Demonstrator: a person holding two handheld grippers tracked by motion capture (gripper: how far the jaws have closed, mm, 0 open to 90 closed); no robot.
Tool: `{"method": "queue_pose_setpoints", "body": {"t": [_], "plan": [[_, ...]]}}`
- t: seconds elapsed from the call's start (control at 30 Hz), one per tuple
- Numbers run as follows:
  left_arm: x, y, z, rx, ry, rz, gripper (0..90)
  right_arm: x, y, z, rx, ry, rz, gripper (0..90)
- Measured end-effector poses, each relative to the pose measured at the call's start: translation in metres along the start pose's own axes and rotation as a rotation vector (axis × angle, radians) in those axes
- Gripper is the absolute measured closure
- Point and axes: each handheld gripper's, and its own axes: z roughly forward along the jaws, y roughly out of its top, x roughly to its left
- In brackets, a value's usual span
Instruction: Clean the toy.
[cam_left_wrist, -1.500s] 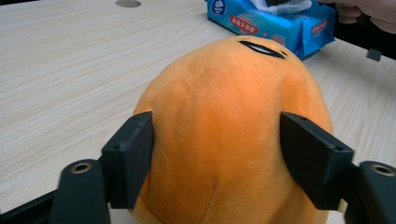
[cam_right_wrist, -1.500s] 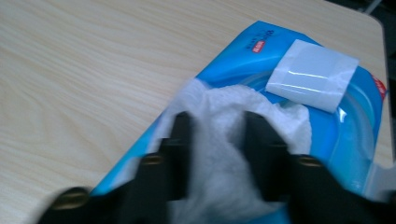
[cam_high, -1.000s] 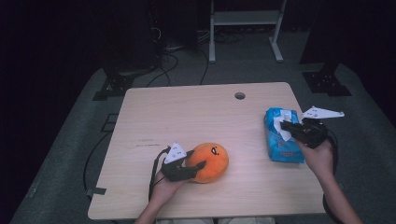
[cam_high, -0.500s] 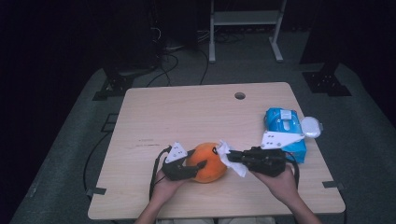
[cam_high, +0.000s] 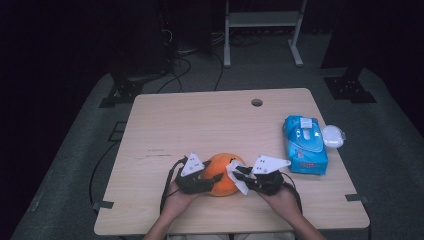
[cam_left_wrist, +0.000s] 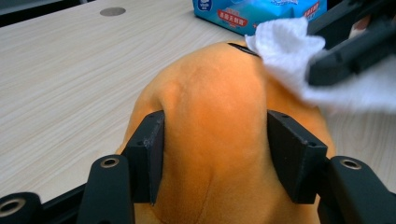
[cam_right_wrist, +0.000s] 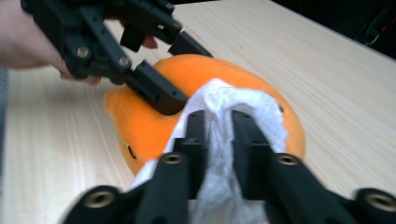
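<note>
An orange plush toy (cam_high: 222, 172) lies near the table's front edge. My left gripper (cam_high: 212, 179) is shut on its left side, and both pads dent the plush (cam_left_wrist: 215, 126) in the left gripper view. My right gripper (cam_high: 240, 175) comes in from the right with a crumpled white wipe (cam_high: 237, 181) between its jaws. The wipe (cam_right_wrist: 224, 100) rests against the toy (cam_right_wrist: 140, 121) in the right gripper view. Those jaws have just been opening a little, with the wipe still pinched between the pads.
A blue pack of wipes (cam_high: 305, 145) lies at the right of the wooden table (cam_high: 200, 125), with a small white round container (cam_high: 333, 135) beside it. A cable hole (cam_high: 257, 102) sits near the far edge. Dark floor and stands surround the table.
My right gripper has moved left from the blue pack to the toy, carrying the white wipe, which now touches the plush. The left gripper and the toy have stayed put.
</note>
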Motion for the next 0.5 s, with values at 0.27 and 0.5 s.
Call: {"method": "queue_pose_setpoints", "body": {"t": [0.27, 0.5], "plan": [[-0.002, 0.001, 0.001, 0.016, 0.009, 0.012, 41.7, 0.009, 0.003, -0.002, -0.001, -0.031, -0.06, 61.9], [-0.002, 0.001, 0.002, 0.014, 0.006, 0.018, 41.7, -0.003, 0.0, -0.007, -0.042, -0.056, -0.037, 58.2]]}}
